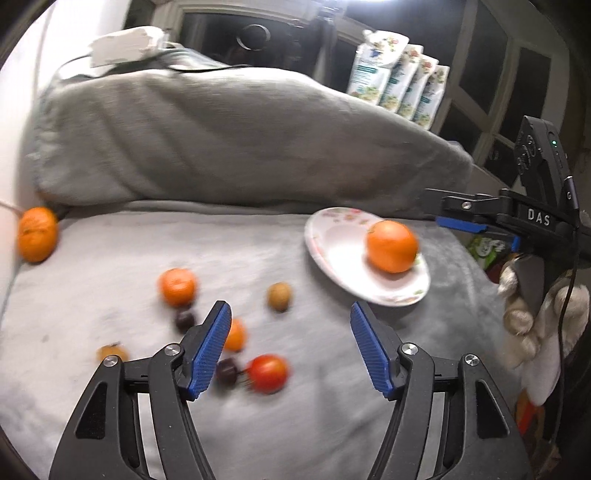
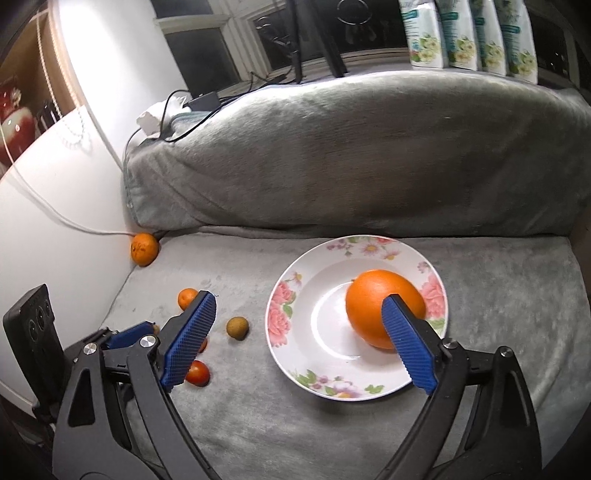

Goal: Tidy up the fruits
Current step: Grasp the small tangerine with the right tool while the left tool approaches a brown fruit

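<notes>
A floral white plate (image 2: 295,325) lies on the grey cushion with one large orange (image 2: 373,295) on it; both also show in the left wrist view, plate (image 1: 332,251), orange (image 1: 391,245). My right gripper (image 2: 295,339) is open and empty above the plate's near side. My left gripper (image 1: 290,347) is open and empty above loose fruit: a red tomato (image 1: 267,373), a small orange (image 1: 177,286), a brown round fruit (image 1: 279,295), dark plums (image 1: 184,319). Another orange (image 1: 37,234) sits at the wall.
A big grey pillow (image 2: 351,155) runs along the back of the seat (image 2: 295,435). A white wall and cable (image 2: 55,214) are at the left. Packets (image 2: 469,33) stand on the sill behind. The right gripper's body (image 1: 532,214) shows at the right in the left wrist view.
</notes>
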A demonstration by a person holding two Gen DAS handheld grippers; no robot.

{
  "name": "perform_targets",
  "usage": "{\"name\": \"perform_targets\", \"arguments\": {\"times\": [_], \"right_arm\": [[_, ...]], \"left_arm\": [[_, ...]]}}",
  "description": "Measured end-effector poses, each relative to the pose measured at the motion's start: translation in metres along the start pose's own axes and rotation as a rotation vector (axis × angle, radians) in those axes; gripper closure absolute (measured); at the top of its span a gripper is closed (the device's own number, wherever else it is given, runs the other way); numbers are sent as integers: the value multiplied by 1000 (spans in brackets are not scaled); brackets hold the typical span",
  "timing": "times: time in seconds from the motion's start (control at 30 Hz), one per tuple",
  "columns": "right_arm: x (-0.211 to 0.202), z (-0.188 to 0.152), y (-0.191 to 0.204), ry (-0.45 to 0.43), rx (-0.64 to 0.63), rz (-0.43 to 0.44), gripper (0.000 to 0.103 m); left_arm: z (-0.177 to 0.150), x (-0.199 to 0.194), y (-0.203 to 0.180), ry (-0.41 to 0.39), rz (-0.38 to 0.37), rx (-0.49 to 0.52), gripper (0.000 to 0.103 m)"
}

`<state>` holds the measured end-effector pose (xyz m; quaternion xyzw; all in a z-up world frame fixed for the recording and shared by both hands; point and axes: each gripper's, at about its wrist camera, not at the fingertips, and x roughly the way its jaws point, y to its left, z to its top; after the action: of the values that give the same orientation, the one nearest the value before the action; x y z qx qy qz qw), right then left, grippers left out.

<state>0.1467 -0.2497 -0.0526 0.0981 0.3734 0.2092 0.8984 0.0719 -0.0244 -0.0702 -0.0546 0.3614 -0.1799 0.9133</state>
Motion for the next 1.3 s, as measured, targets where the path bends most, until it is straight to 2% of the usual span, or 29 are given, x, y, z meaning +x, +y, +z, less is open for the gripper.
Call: {"name": "perform_targets", "arguments": {"times": [0.13, 0.37, 0.63, 0.7, 0.83, 0.9, 1.1, 1.3], "right_arm": [[10, -1, 10, 17, -24, 18, 10], [29, -5, 37, 54, -91, 64, 10], [55, -17, 78, 123, -206, 112, 11], [61, -20, 85, 145, -227, 124, 23], [81, -28, 104, 210, -272, 143, 36], [90, -32, 110, 235, -283, 148, 45], [115, -39, 121, 303, -299, 153, 54], [130, -44, 125, 344, -305, 154, 57]], "left_arm": [[-10, -13, 25, -3, 73, -13, 36], [-26, -26, 66, 13, 157, -76, 36], [-38, -28, 100, 24, 182, -163, 37], [-40, -26, 107, 30, 172, -182, 48], [-41, -20, 113, 44, 160, -198, 53], [-41, -18, 114, 52, 154, -200, 59], [-42, -12, 119, 71, 147, -210, 62], [-42, -7, 122, 82, 146, -211, 62]]}}
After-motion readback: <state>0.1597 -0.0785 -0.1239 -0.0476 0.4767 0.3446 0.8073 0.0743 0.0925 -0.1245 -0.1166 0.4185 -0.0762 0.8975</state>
